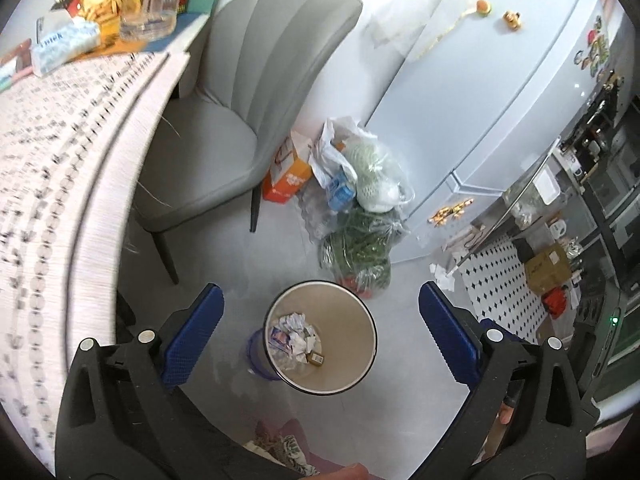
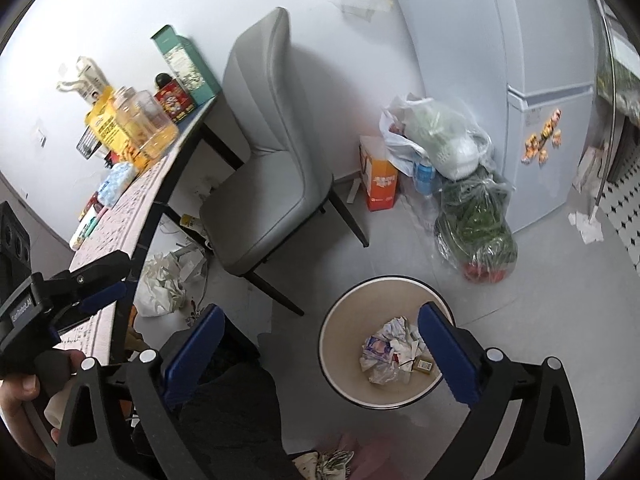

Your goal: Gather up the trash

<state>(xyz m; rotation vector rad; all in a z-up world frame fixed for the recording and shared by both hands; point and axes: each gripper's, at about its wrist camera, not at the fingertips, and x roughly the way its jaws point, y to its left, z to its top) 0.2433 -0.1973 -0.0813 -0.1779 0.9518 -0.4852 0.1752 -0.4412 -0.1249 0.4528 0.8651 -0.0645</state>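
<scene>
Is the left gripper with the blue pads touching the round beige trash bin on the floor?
Apart. In the left wrist view the left gripper hangs open above the round beige trash bin, whose rim and grey floor show between its blue pads.

Grey floor (image 1: pixel 248 264) carries bin (image 1: pixel 362 360), chair (image 1: pixel 224 152), orange box (image 1: pixel 286 180), bagged greens (image 1: pixel 360 248).

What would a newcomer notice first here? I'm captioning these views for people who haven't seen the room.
The round waste bin on the grey floor, crumpled paper and wrappers at its bottom, framed by the open left hand-held gripper. Behind it, a grey chair tucked against the cluttered table, and plastic bags of greens slumped by the white fridge.
</scene>
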